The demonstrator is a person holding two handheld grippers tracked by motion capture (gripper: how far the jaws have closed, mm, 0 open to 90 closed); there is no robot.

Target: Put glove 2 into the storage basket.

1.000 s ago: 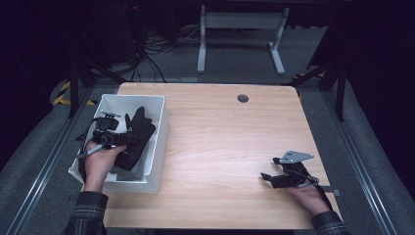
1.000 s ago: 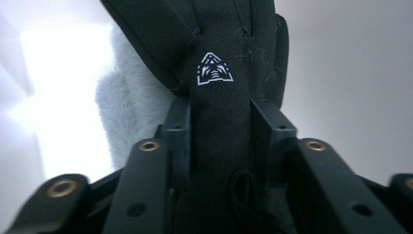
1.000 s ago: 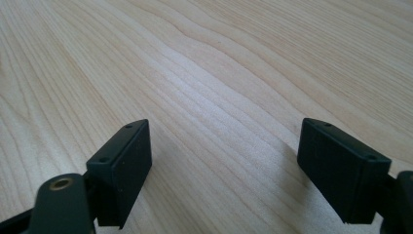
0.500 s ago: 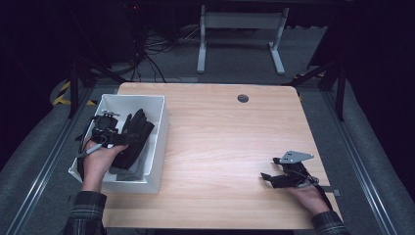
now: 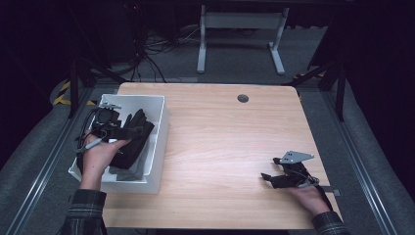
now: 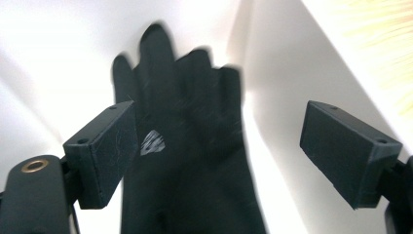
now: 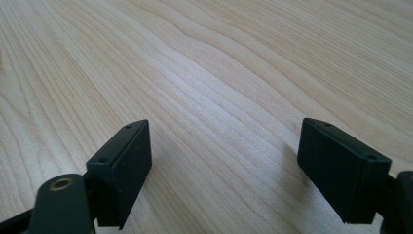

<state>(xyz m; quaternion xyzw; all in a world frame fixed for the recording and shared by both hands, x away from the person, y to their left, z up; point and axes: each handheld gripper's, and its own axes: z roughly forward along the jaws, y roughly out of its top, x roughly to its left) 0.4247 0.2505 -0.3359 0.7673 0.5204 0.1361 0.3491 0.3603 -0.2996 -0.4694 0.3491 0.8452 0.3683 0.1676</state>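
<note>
Black glove (image 6: 185,146) lies in white bin (image 5: 159,122) at tabletop (image 5: 230,147) 9 o'clock, left gripper (image 6: 214,146) jaws just opened and apart above it, right gripper (image 7: 224,170) jaws apart; fabric could snag a pad and lift out

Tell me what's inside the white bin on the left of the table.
The white bin holds black gloves; one lies fingers spread beneath the open left tongs. The person's left hand and the gloves hide what is underneath.
</note>
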